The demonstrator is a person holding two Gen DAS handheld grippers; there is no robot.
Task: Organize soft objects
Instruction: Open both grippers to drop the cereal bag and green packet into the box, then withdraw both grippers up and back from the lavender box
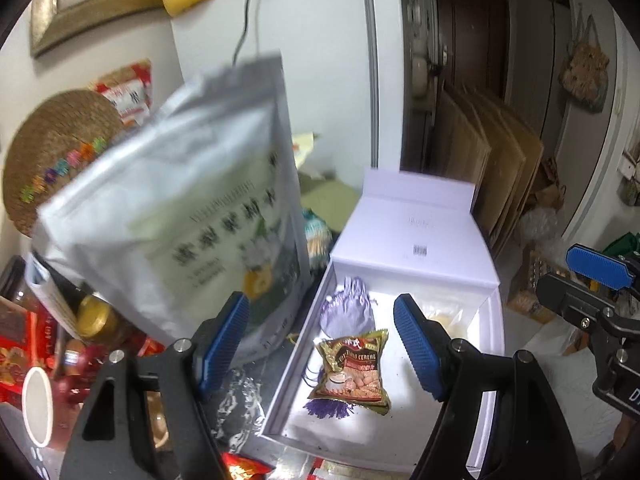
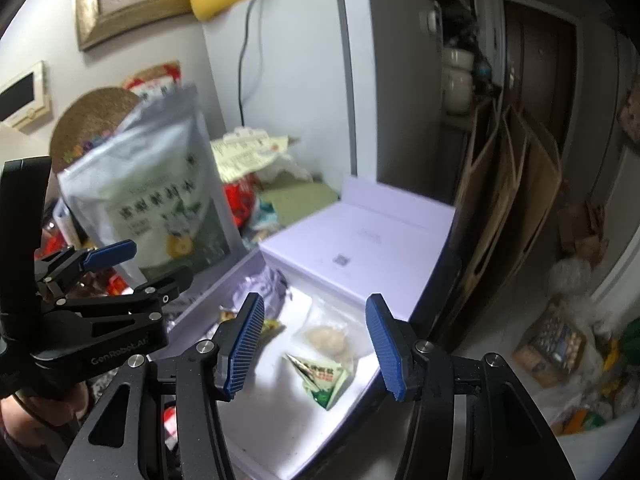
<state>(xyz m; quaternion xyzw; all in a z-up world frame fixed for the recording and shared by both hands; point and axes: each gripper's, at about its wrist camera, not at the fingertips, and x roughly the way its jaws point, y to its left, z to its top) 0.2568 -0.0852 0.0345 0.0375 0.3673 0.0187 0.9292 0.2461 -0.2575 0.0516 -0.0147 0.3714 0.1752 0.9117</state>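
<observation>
An open white box [image 1: 288,372] lies below both grippers, its lid [image 1: 412,236] folded back. Inside are a lavender drawstring pouch [image 1: 348,312], a brown cereal packet [image 1: 352,372], a clear bag with a pale lump [image 2: 328,340] and a green triangular packet [image 2: 324,380]. My left gripper [image 1: 320,348] hovers open above the pouch and cereal packet, holding nothing. My right gripper [image 2: 316,348] is open over the clear bag and green packet, also with nothing in it. A large silver-green pouch bag [image 1: 180,220] stands blurred left of the box, behind my left finger.
A white fridge [image 1: 320,80] rises behind the box. Flattened cardboard [image 1: 492,160] leans at the right. At the left are a woven mat [image 1: 60,152], a gold-lidded jar [image 1: 94,316], red packets and a white cup [image 1: 38,404]. Bags and boxes crowd the floor [image 2: 560,340].
</observation>
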